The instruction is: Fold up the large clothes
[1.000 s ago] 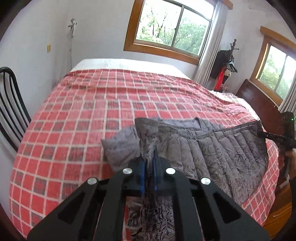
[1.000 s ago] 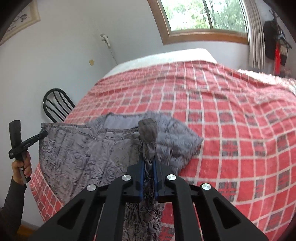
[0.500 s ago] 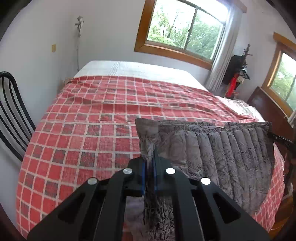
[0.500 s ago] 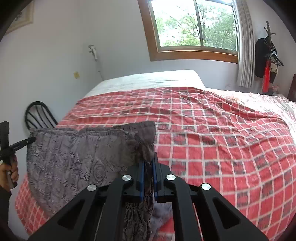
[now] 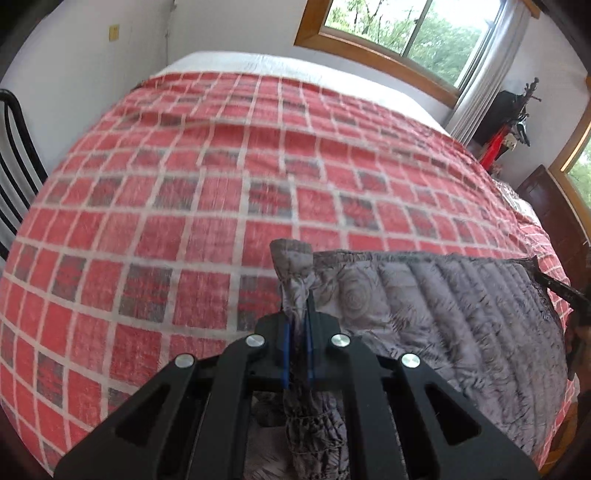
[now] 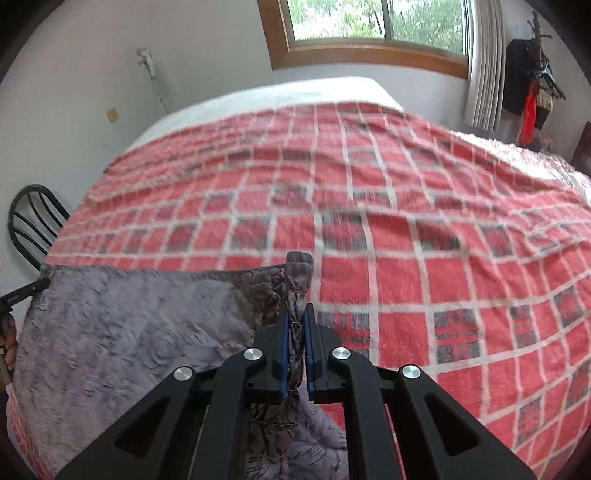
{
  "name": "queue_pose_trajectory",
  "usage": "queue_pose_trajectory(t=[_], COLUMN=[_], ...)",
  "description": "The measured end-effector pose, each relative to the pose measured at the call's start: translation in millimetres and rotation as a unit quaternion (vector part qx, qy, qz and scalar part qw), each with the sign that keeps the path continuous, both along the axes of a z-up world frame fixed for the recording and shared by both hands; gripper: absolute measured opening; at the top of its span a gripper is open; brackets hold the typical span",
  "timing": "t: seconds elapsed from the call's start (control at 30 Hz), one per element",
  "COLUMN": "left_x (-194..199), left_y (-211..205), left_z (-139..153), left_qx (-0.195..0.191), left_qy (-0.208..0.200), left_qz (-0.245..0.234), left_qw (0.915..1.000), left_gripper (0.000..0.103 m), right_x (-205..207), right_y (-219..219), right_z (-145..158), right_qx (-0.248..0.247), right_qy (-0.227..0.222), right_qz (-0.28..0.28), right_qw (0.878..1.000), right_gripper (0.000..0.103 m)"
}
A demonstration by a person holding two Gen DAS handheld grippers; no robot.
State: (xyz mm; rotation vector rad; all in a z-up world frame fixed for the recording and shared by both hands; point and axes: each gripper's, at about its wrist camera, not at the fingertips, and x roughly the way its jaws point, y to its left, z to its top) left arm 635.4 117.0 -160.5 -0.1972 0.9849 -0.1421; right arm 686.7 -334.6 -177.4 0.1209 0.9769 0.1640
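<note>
Grey garment [image 5: 436, 317], quilted with a rose pattern, held up taut over the near end of the bed [image 5: 207, 192]; its lower part hangs below the frame edge.

Left tongs [image 5: 297, 306]: closed on a bunched corner of the garment, cloth pinched between the blue-lined fingers [image 5: 285, 339], a tuft standing above the tips and a gathered tail hanging under them.

Right tongs [image 6: 295, 317]: likewise clamped on the opposite top corner, fabric squeezed between the pads and trailing down behind.

Top hem runs nearly straight between the two grips. In the right wrist view the garment's plain fuzzy side [image 6: 122, 332] faces the camera; in the left wrist view the stitched channels show.

Each camera catches the other tongs at the far corner of the hem: right one at the frame's right edge in the left view, left one at the frame's left edge in the right view.

Bed carries a red checked cover [image 6: 424, 229]. Black chair [image 5: 14, 155] beside the bed on the left. Wood-framed window [image 6: 369, 29] beyond the far end. Background blurred.
</note>
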Motion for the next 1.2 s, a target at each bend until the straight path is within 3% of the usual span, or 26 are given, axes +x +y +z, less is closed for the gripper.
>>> queue_pose_trajectory(t=[0.1, 0.2, 0.27, 0.33, 0.4, 0.5, 0.57, 0.7, 0.77, 0.87, 0.97, 1.07, 1.2], left_x=[3, 4, -1, -15, -32, -61, -72, -74, -71, -71, -81, -115, -156], left_y=[3, 2, 4, 9, 9, -9, -22, -34, -31, -30, -27, -25, -31], left_z=[-9, -12, -6, 13, 34, 54, 52, 6, -8, -6, 13, 41, 36], left_qx=[-0.006, -0.001, 0.004, 0.015, 0.007, -0.02, -0.018, 0.028, 0.017, 0.019, 0.016, 0.01, 0.001], left_qy=[0.015, 0.028, 0.028, 0.009, -0.016, -0.04, -0.036, 0.026, 0.039, 0.042, 0.027, -0.012, -0.018], left_qz=[-0.001, -0.004, 0.001, 0.016, 0.009, -0.044, -0.065, -0.054, -0.044, -0.041, -0.042, -0.061, -0.086], left_qw=[0.9999, 0.9996, 0.9996, 0.9997, 0.9998, 0.998, 0.9971, 0.9978, 0.9981, 0.9981, 0.9986, 0.998, 0.9961], left_gripper=[0.005, 0.008, 0.016, 0.016, 0.015, 0.015, 0.016, 0.015, 0.012, 0.012, 0.011, 0.011, 0.011], right_x=[2, 1, -6, -16, -36, -60, -76, -86, -84, -80, -96, -131, -172], right_y=[1, 1, -2, -6, -7, -1, 8, 25, 30, 28, 26, 19, 24], right_z=[-13, -19, -9, 7, 28, 40, 39, 11, -1, -5, 15, 38, 34], right_qx=[0.002, 0.01, 0.013, 0.029, 0.044, 0.063, 0.062, 0.041, 0.027, 0.028, 0.034, 0.059, 0.061], right_qy=[0.017, 0.031, 0.024, 0.011, -0.005, 0.001, 0.007, 0.041, 0.052, 0.064, 0.045, 0.016, 0.015], right_qz=[0.001, 0.0, -0.001, 0.001, 0.015, 0.038, 0.056, 0.065, 0.063, 0.055, 0.061, 0.074, 0.092], right_qw=[1.0, 0.999, 1.0, 1.0, 0.999, 0.997, 0.996, 0.996, 0.996, 0.996, 0.997, 0.995, 0.994], right_gripper=[0.007, 0.016, 0.036, 0.045, 0.045, 0.041, 0.037, 0.031, 0.026, 0.023, 0.025, 0.025, 0.025])
